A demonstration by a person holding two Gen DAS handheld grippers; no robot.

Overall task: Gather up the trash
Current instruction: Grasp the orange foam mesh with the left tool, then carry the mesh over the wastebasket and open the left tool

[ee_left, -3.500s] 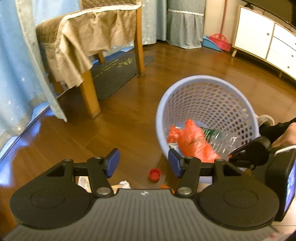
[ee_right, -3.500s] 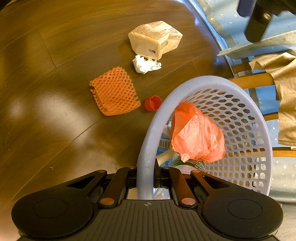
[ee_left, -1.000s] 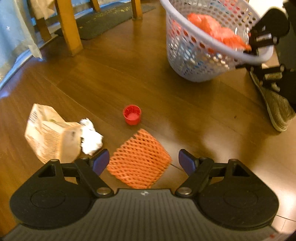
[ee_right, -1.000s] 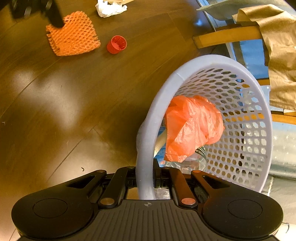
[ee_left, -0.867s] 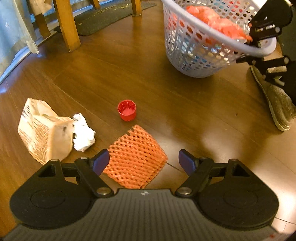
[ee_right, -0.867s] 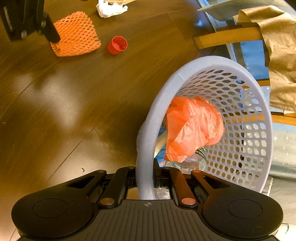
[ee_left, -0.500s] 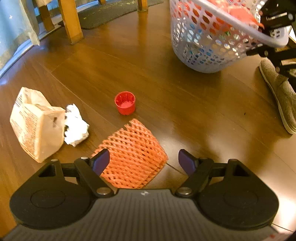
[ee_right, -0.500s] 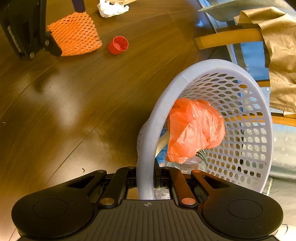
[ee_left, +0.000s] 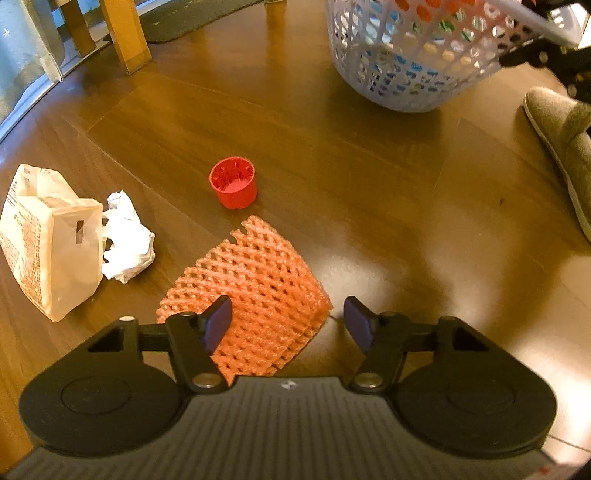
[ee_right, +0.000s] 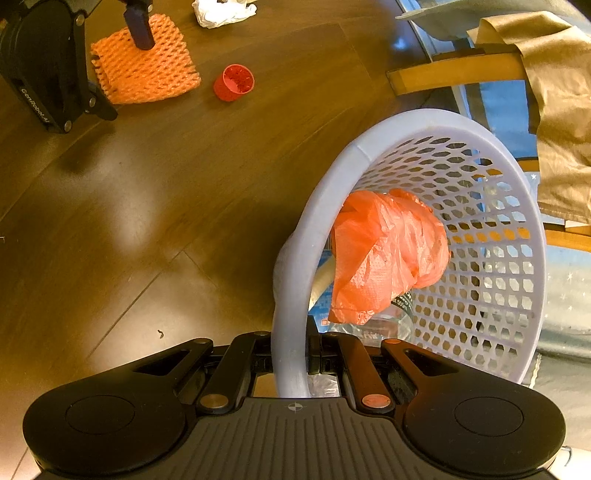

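Observation:
An orange foam net [ee_left: 255, 291] lies flat on the wooden floor. My left gripper [ee_left: 287, 324] hangs low over its near edge, its jaws closing with the net between them. The left pad overlaps the net and the right pad stands clear of it. A red bottle cap [ee_left: 233, 182], a crumpled white tissue [ee_left: 125, 238] and a tan paper bag [ee_left: 48, 240] lie just beyond. My right gripper [ee_right: 295, 354] is shut on the rim of the lilac basket [ee_right: 291, 258], holding it tilted. An orange plastic bag [ee_right: 388, 254] and a clear bottle sit inside.
A grey slipper [ee_left: 565, 147] rests on the floor at the right. Wooden chair legs [ee_left: 123, 33] and a dark mat [ee_left: 192, 14] stand at the back left. A chair draped in tan cloth [ee_right: 554, 92] is behind the basket.
My left gripper has sunk closer to the orange net and its jaws have narrowed around it. The right gripper and basket have stayed put.

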